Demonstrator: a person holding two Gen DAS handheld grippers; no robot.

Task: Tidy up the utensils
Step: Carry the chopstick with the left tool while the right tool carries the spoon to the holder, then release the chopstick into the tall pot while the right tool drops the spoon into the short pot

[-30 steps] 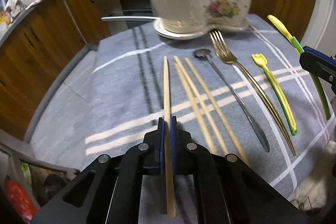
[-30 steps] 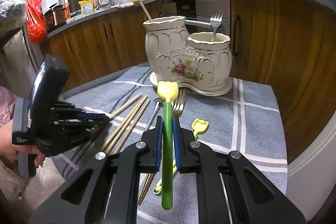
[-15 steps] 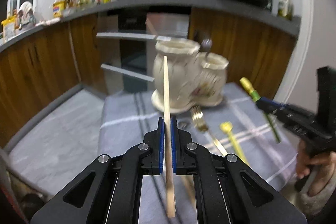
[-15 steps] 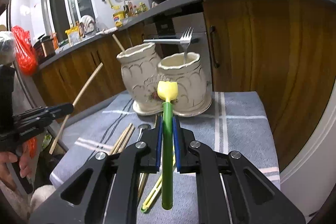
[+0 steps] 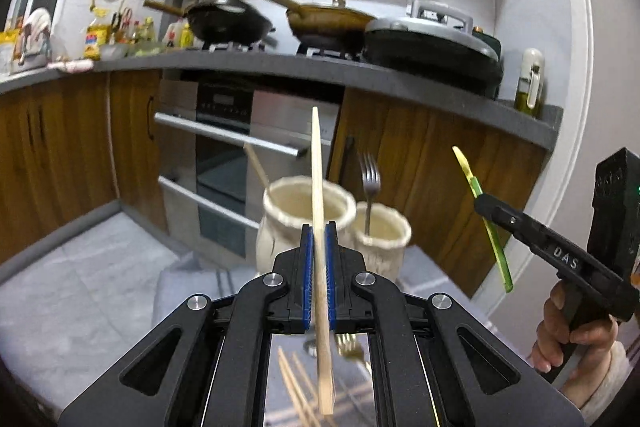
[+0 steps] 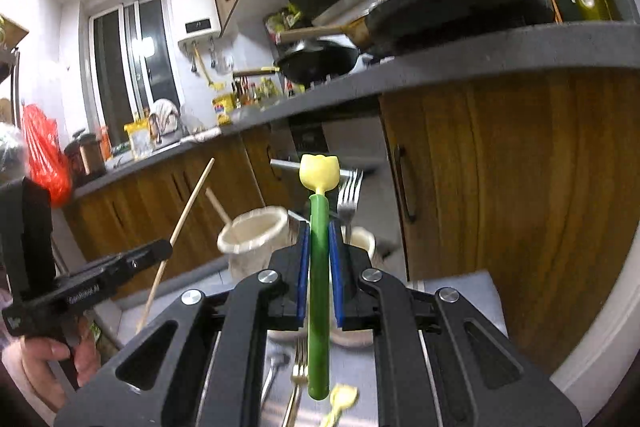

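My left gripper [image 5: 319, 239] is shut on a wooden chopstick [image 5: 318, 179], held upright above the table in front of the cream two-cup ceramic holder [image 5: 308, 215]. The holder's taller cup has one chopstick [image 5: 256, 163] in it; the shorter cup [image 5: 382, 231] has a silver fork [image 5: 370, 183]. My right gripper [image 6: 319, 243] is shut on a green utensil with a yellow tulip-shaped end [image 6: 319, 219], also raised before the holder [image 6: 256, 235]. Each gripper shows in the other's view, at the right [image 5: 496, 211] and at the left [image 6: 160, 251].
More chopsticks [image 5: 292, 379] and a gold fork [image 5: 352, 345] lie on the grey striped cloth below; a spoon [image 6: 276, 363], a fork [image 6: 298, 375] and a yellow-green utensil [image 6: 340, 399] show under the right gripper. Wooden cabinets [image 5: 440, 187] and an oven [image 5: 224, 155] stand behind.
Both grippers have lifted their utensils off the cloth and tilted up, so the views now face the holder and counter rather than the table.
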